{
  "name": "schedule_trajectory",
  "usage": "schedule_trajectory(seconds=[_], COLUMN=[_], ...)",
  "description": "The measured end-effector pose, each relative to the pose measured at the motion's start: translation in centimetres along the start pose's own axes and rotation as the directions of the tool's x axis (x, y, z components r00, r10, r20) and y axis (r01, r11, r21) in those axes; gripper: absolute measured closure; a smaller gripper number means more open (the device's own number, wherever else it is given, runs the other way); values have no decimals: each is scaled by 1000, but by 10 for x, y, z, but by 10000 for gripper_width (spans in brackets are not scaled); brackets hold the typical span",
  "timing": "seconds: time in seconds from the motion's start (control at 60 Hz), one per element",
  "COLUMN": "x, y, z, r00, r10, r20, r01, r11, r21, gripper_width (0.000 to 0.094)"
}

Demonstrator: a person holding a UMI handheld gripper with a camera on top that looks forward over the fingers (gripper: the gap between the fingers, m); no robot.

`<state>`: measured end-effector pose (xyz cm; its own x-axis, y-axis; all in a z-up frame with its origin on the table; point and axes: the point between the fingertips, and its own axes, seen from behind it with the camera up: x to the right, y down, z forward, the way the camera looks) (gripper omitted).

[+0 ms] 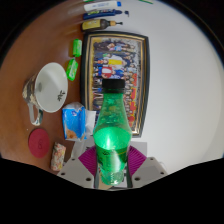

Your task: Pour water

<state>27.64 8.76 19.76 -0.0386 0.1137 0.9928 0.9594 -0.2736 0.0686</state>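
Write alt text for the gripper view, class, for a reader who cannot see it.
A green plastic bottle with a green cap stands upright between the gripper's two pink-padded fingers, which press on its lower body. Beyond it on the wooden table lies a framed picture, with a white bowl and small packets to one side.

The bottle (pixel 110 138) between my pads (pixel 88 160) looks like clear green plastic, glossy and catching light along its shoulder, while the pads themselves are a matt magenta. Beyond it the tray (pixel 116 75) has a shiny printed face inside a dark frame, and the bowl (pixel 50 86) looks smooth, white and glazed. The table (pixel 25 55) is brown wood with a dull sheen.
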Motion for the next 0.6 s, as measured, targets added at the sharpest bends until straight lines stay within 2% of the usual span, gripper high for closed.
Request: schedule_trajectory(seconds=[0.167,0.333,0.467,0.6], x=[-9,-15,-20,-11], y=[-6,-15,-14,-15], z=[15,19,19,14], r00=[957,895,892,935], r10=[-289,-444,-450,-354], r20=[-28,-46,-24,-12], r01=[289,445,451,355], r11=[957,895,892,934], r21=[-8,8,16,32], gripper_width=[565,564,563,564])
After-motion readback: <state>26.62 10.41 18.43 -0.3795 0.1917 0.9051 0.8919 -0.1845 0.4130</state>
